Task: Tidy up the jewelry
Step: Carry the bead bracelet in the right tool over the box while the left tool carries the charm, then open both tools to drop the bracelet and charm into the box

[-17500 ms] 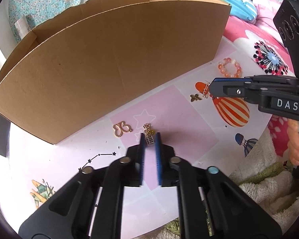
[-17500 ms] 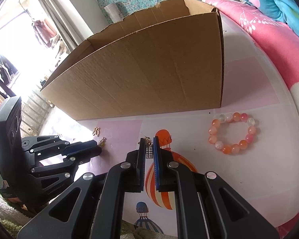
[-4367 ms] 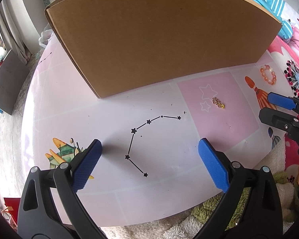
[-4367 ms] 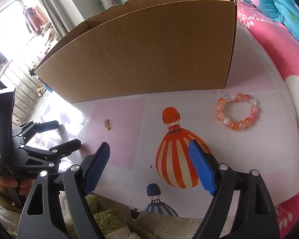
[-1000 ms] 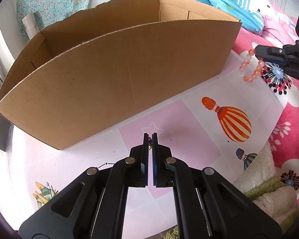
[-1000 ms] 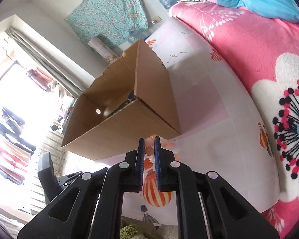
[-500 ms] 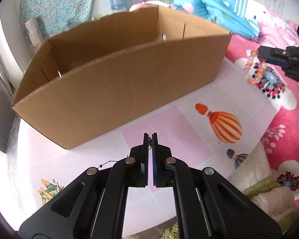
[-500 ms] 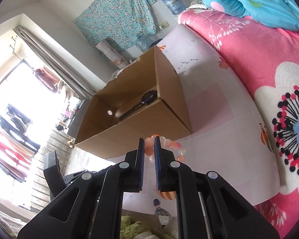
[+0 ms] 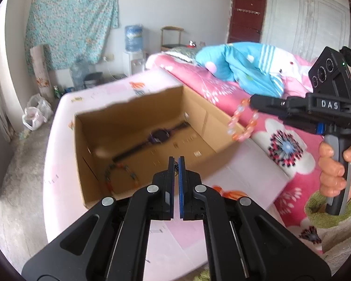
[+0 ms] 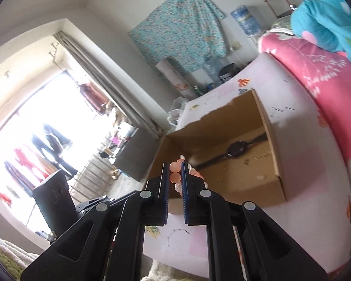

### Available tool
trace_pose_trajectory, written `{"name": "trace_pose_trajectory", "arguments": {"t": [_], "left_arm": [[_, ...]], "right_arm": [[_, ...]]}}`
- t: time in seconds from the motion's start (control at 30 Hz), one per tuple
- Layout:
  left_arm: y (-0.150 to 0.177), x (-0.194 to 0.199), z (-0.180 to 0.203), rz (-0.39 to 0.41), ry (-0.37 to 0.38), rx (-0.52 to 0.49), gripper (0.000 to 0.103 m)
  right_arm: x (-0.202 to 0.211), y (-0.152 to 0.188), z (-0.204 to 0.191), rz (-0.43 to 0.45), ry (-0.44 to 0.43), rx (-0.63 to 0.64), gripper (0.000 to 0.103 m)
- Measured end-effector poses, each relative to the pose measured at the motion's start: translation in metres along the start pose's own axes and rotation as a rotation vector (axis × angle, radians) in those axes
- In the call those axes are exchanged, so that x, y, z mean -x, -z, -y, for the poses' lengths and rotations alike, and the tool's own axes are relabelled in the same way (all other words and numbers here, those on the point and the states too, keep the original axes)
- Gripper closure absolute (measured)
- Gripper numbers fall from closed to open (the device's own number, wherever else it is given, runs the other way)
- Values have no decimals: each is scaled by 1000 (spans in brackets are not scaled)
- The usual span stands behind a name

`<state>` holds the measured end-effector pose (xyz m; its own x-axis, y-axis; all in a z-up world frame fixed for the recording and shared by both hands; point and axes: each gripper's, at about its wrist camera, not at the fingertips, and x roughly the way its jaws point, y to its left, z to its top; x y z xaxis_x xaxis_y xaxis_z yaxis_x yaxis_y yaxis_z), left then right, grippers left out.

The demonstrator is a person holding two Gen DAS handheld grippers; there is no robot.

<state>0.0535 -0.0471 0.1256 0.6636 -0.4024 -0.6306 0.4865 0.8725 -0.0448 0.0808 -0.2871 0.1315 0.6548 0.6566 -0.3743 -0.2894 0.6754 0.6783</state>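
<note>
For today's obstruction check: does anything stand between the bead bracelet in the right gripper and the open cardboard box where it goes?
Nothing visible does. The bead bracelet hangs from the right gripper at the cardboard box rim, and the box is open-topped.

An open brown cardboard box (image 9: 138, 126) sits on a pale pink patterned table (image 9: 58, 164), with a dark-strapped wristwatch (image 9: 159, 138) lying across the middle of its floor and a multicoloured bead bracelet (image 9: 119, 175) lying in its near left corner. The left gripper (image 9: 175, 164) is held above the box's near wall, pinching a small chain charm (image 9: 175, 165), while the right gripper (image 9: 252, 101) is off to the right, above the box's right wall, with an orange and pink bead bracelet (image 9: 242, 124) hanging from its tip. A pink floral bed (image 9: 280, 145) lies to the right of the table, with a bundled blue blanket (image 9: 245, 68) on it behind the right gripper.
</note>
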Motion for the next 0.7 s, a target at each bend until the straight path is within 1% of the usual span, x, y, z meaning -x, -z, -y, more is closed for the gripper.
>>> {"name": "trace_pose_trajectory", "arguments": {"t": [0.07,0.13,0.27,0.37,0.5,0.57,0.67,0.7], "left_arm": [[-10,-4,-6,6,-16,0,101],[-18,-9,-12,5,-28,5,101],[-31,-25,-29,-16,-32,43,101],[-39,-41,-45,-51,-39,65,101],[-37,-68,-59,-136,-5,96,101],[-32,-81,-60,-174,13,105,101],[-21,-107,-60,-249,71,138,101],[-18,-119,-60,-285,92,152,101]], "right_arm": [[-10,-12,-1,-10,-23,13,93],[-20,-22,-2,-18,-26,33,93],[-37,-46,8,-30,-16,46,93],[-45,-58,18,-39,-7,50,93],[-59,-65,32,-69,-1,47,93],[-69,-64,41,-92,0,29,93],[-81,-62,53,-124,4,5,93],[-85,-61,56,-132,5,-2,93]]}}
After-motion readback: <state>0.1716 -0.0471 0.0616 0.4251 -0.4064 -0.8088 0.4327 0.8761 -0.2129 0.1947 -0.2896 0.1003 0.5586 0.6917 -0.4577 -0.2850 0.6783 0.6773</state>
